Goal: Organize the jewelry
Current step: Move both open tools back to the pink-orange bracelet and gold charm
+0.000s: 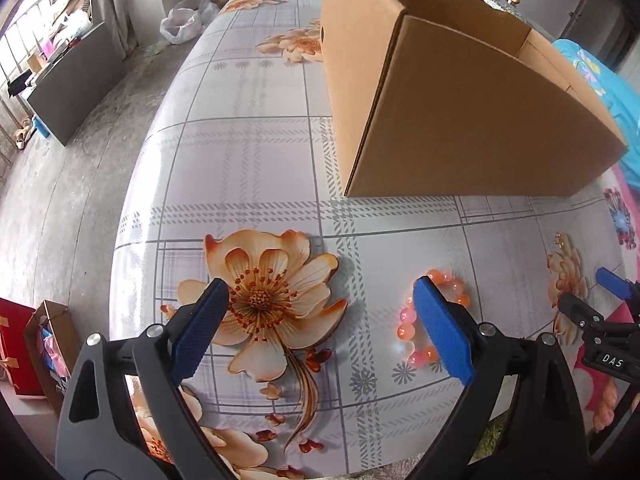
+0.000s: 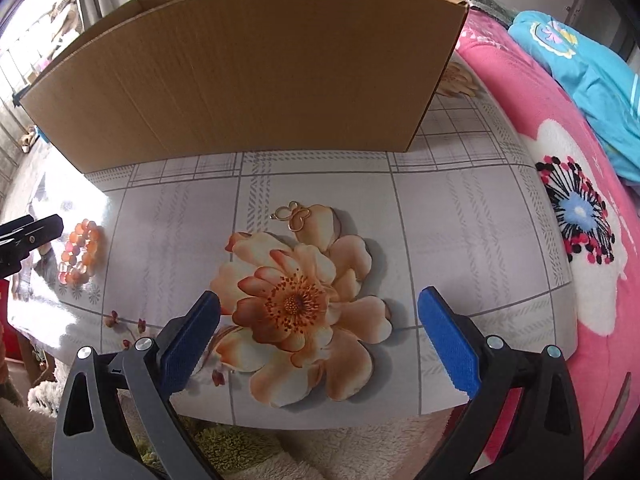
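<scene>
An orange and pink bead bracelet [image 1: 412, 320] lies on the flowered tablecloth, partly hidden behind my left gripper's right finger; it also shows at the left in the right wrist view [image 2: 80, 252]. A thin gold butterfly pendant [image 2: 291, 215] lies flat ahead of my right gripper. An open cardboard box [image 1: 460, 112] stands behind both; it fills the back of the right wrist view [image 2: 240, 72]. My left gripper [image 1: 320, 292] is open and empty over the table. My right gripper [image 2: 320, 304] is open and empty above a printed flower; it shows at the right edge of the left wrist view [image 1: 608, 280].
The table's near edge [image 2: 320, 420] runs just in front of the grippers, with a fluffy rug below. A pink blanket [image 2: 580, 280] and blue cloth [image 2: 592, 80] lie to the right. Boxes [image 1: 40, 352] and a plastic bag [image 1: 184, 20] sit on the floor at left.
</scene>
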`<control>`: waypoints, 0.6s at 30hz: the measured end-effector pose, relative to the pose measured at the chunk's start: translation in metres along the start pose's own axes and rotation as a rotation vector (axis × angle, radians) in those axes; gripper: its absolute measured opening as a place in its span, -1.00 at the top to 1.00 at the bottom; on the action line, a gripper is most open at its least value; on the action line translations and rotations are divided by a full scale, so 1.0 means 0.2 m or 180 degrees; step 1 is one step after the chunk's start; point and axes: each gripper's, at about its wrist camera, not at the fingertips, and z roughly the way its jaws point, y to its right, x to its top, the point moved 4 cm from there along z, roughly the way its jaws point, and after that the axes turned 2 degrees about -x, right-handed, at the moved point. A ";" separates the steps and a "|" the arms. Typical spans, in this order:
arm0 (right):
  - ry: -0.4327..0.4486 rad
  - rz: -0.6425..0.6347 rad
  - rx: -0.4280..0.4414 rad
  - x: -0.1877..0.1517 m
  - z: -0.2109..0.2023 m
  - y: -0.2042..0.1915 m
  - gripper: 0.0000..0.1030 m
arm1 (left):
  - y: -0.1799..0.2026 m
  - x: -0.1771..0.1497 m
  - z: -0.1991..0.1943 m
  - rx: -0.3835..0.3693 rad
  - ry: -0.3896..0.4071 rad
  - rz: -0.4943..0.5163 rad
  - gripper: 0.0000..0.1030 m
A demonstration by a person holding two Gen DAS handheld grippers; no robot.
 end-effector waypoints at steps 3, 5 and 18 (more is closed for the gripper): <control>-0.0015 0.0007 0.0030 0.01 0.02 0.00 -0.87 | 0.00 -0.01 0.02 0.0041 -0.0017 -0.0015 -0.74; -0.0018 0.0009 0.0066 0.02 0.02 0.01 -0.87 | 0.00 0.00 0.03 0.0070 -0.0021 -0.0011 -0.74; -0.0052 -0.0056 0.0172 0.05 0.07 0.07 -0.88 | 0.07 -0.01 0.06 0.0263 -0.0057 0.0049 -0.74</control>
